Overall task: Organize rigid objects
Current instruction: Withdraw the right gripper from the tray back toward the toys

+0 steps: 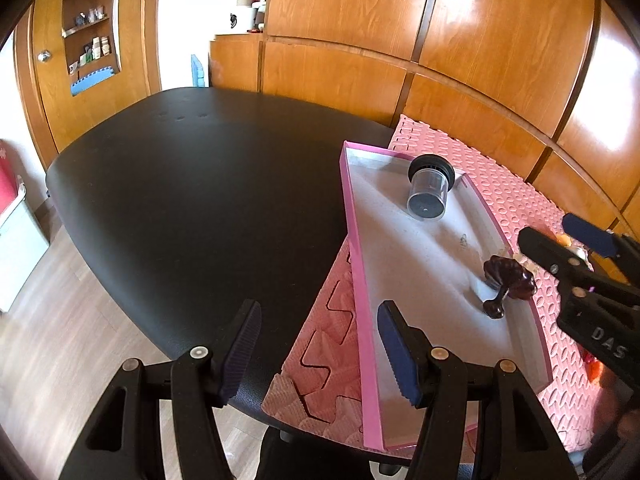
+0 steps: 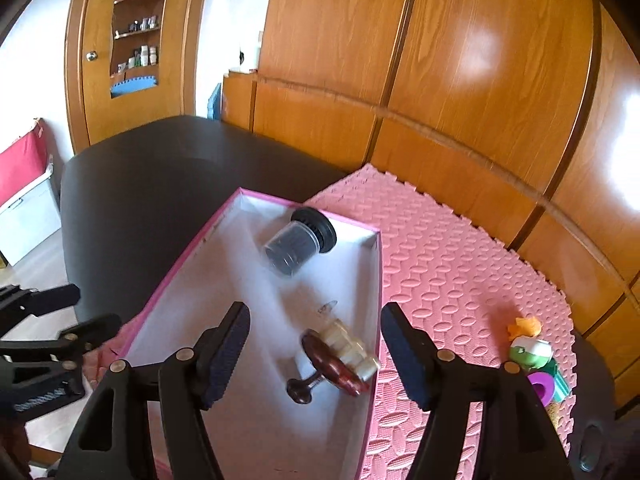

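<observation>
A black table (image 1: 192, 200) carries a pink foam mat (image 2: 460, 264), before wooden wall panels (image 1: 440, 40). Both the left gripper (image 1: 320, 354) and right gripper (image 2: 316, 354) gape wide, empty. Ahead of the right jaws, a pink-rimmed box (image 2: 256, 432) holds 1 clear jar (image 2: 298, 242) and 1 dark knob (image 2: 332, 368).

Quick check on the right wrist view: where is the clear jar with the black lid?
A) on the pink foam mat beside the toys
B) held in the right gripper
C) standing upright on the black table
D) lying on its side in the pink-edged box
D: the jar lies tipped over on the white floor of the pink-edged box, near its far end; the right gripper is open and empty.
</observation>
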Action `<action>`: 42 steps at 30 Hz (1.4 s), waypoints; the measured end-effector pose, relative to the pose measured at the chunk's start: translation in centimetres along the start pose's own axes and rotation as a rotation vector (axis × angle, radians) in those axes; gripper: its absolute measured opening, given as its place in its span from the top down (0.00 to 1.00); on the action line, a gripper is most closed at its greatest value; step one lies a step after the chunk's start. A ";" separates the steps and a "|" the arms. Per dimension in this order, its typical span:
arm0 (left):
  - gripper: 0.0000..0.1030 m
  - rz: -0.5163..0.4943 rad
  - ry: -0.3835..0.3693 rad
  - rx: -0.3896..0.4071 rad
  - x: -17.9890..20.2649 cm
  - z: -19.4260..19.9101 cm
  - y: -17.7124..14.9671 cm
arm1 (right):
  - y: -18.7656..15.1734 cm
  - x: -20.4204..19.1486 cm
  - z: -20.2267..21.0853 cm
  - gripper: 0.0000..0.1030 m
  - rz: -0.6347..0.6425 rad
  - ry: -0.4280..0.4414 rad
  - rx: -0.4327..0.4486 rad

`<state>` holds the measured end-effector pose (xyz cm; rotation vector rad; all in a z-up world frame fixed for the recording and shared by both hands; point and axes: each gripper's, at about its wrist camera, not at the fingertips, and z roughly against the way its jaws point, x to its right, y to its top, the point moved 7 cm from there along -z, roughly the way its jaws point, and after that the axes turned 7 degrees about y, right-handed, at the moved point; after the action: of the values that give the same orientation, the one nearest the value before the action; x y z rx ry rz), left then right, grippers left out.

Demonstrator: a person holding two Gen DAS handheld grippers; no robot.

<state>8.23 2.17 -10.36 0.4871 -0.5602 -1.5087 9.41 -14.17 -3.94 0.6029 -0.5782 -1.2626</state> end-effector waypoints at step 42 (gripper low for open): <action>0.40 -0.121 -0.015 0.059 5.0 2.4 1.3 | -0.3 3.3 4.9 0.33 -0.083 -0.046 0.094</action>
<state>7.67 -2.72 -7.51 0.5645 -0.5973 -1.6158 6.52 -17.94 -0.40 0.6833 -0.6600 -1.3354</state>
